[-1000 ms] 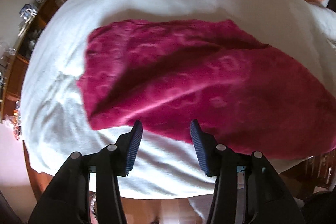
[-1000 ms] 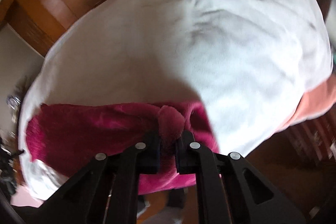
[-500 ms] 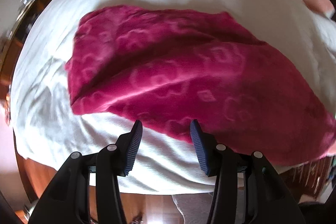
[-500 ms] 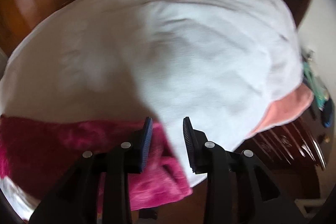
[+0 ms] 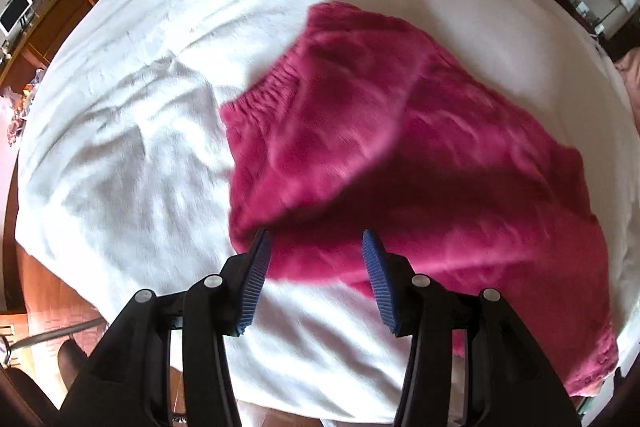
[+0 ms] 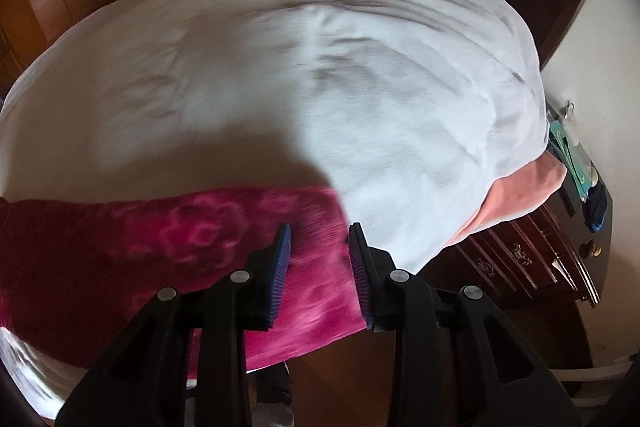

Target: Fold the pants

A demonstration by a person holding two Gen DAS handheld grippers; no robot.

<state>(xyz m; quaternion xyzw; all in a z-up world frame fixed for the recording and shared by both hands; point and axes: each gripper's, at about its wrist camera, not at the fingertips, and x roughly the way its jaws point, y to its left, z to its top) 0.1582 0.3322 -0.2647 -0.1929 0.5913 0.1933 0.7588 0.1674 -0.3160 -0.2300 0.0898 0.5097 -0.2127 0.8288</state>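
1. Pants point(image 5: 420, 155): one pair, magenta fleece with a faint raised pattern. They lay spread on the white bed cover, toward its near edge. In the left wrist view the gathered elastic waistband point(image 5: 276, 87) faced left, and one layer lay folded over another with a dark shadow under the fold. In the right wrist view a patterned end of the garment point(image 6: 200, 247) lay at the near edge of the bed.

2. Left gripper point(image 5: 316, 247): black frame with blue ribbed pads. Its jaws stood spread apart, pointing steeply down over the near hem of the pants. The left pad's tip sat at the fabric's edge; nothing was pinched between the pads.

3. Right gripper point(image 6: 318, 239): same make. Its jaws had just been opening and stood parted to a narrower gap. Magenta fabric showed behind the gap, but the pads point(image 6: 282, 267) did not press on it.

4. Bed cover point(image 5: 140, 167): white, creased at the left, carrying the pants.

5. Duvet point(image 6: 400, 87): white, bunched toward the head of the bed.

6. Pillow point(image 6: 520, 195): salmon pink, partly under the duvet at the right.

7. Dresser point(image 6: 532, 259): dark wood with metal pulls, beside the bed at the right.
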